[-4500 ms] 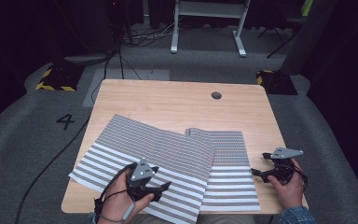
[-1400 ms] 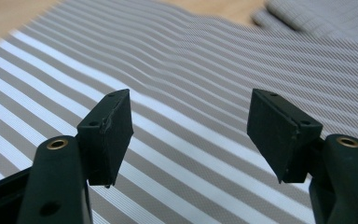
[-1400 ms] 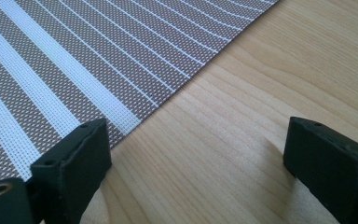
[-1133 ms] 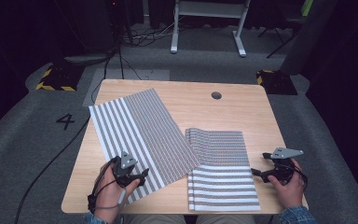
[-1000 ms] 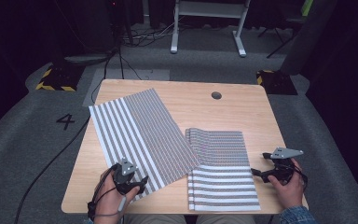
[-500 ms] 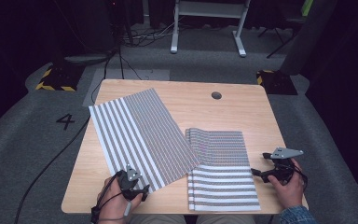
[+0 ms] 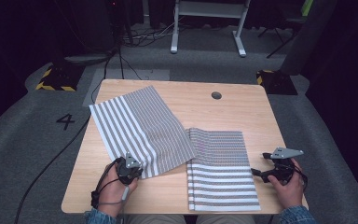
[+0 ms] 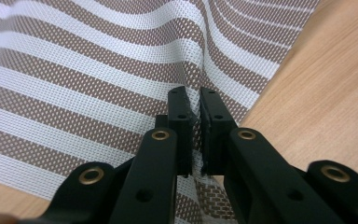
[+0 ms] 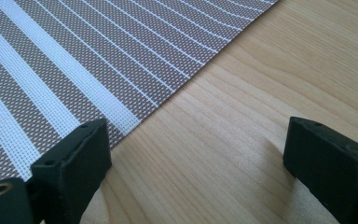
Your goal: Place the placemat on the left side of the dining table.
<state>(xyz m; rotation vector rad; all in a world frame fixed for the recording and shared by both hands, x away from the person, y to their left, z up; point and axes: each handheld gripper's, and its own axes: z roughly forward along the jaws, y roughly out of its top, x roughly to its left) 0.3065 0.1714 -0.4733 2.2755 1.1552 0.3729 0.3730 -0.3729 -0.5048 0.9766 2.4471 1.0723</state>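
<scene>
A pale wooden desk (image 7: 261,116), rectangular, with a round cable hole (image 7: 216,95) close to the far edge, right of centre.

Across the left half, a large striped mesh mat (image 7: 140,128), brown and white, turned at an angle: one corner out past the left edge, one toward the far edge, its near corner down by the near-left part of the desk. Broad stripes on its left portion, fine ones on its right. In the left gripper view, the same mat (image 8: 98,70) rucked into a raised fold at the pinched spot, bare wood showing to the right of it.

On the right half, a second striped mat (image 7: 221,170), lying flat and square to the desk, its near edge reaching almost to the near edge, its far-left corner tucked under the first mat.

Near the near-left corner, the left gripper (image 7: 131,166) in the left hand (image 7: 114,186), jaws clamped almost together on the near corner of the angled mat, mesh squeezed between the pads (image 8: 182,112).

Near the near-right corner, the right gripper (image 7: 261,173) in the right hand (image 7: 286,184), jaws spread wide and holding nothing, resting over bare wood just beside the right edge of the flat mat (image 9: 74,60).
</scene>
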